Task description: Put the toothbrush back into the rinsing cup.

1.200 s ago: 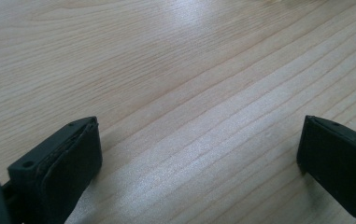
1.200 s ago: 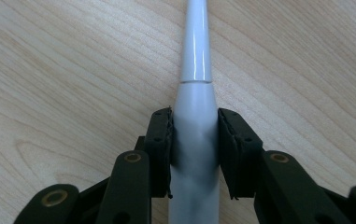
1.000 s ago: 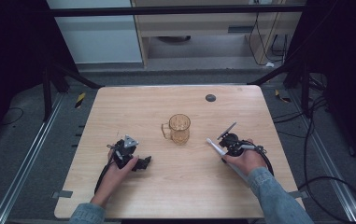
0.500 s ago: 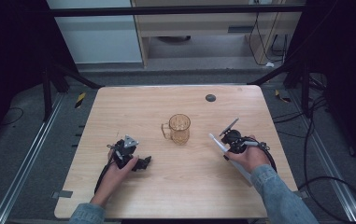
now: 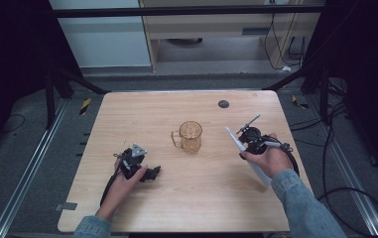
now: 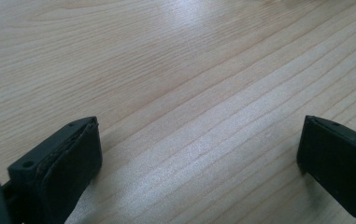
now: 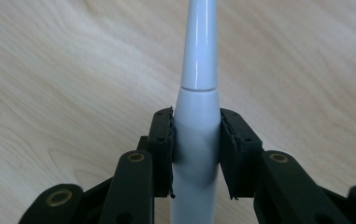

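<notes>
The right gripper has its jaws clamped on a white toothbrush handle, one pad pressed to each side of the thick body just below the seam where it narrows into a slim neck. The neck runs straight on from the jaws, over bare wood. From the high view, the handle lies slanted in the right gripper, its thick end passing back under the right hand, its slim end pointing towards the mug. The mug is clear amber glass, upright near the middle of the worktop, handle turned to the left, apart from the handle's tip.

The left gripper has its jaws spread wide with nothing between them but wood grain. In the high view it rests low on the worktop under the left hand, well apart from the mug. A small dark disc lies near the far edge.
</notes>
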A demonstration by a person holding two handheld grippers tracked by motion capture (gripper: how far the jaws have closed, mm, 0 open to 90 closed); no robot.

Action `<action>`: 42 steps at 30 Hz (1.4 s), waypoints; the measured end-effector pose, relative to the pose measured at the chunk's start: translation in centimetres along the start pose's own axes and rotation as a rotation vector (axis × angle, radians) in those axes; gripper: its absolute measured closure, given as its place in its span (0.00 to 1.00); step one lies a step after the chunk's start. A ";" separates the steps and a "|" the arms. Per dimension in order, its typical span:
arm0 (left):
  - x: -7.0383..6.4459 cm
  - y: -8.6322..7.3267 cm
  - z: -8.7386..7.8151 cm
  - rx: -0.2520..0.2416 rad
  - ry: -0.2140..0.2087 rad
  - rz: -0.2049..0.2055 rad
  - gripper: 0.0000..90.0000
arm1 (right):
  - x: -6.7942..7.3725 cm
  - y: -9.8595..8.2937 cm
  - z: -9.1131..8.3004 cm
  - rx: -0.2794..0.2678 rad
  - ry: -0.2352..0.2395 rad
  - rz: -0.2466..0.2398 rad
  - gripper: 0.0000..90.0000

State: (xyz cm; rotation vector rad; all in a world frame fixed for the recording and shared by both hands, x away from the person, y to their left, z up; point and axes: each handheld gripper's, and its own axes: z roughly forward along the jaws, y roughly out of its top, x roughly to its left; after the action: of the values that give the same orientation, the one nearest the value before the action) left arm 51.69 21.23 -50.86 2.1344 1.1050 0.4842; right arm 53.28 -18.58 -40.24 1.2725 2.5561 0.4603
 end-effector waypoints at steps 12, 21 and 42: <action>0.0 0.0 0.0 0.000 0.000 0.000 0.00 | 0.4 2.7 -1.7 -0.214 0.001 0.013 0.75; 0.0 0.0 0.0 -0.001 0.001 0.000 0.00 | 0.9 4.3 -2.5 -0.335 -0.006 0.015 0.75; 0.0 0.0 0.0 0.000 0.001 0.002 0.00 | 1.7 6.6 -3.2 -0.545 -0.011 0.095 0.75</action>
State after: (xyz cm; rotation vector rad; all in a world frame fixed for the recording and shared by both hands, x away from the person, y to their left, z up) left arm 51.68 21.25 -50.86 2.1360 1.1040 0.4864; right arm 55.97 -14.02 -34.91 1.1765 2.1406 1.0741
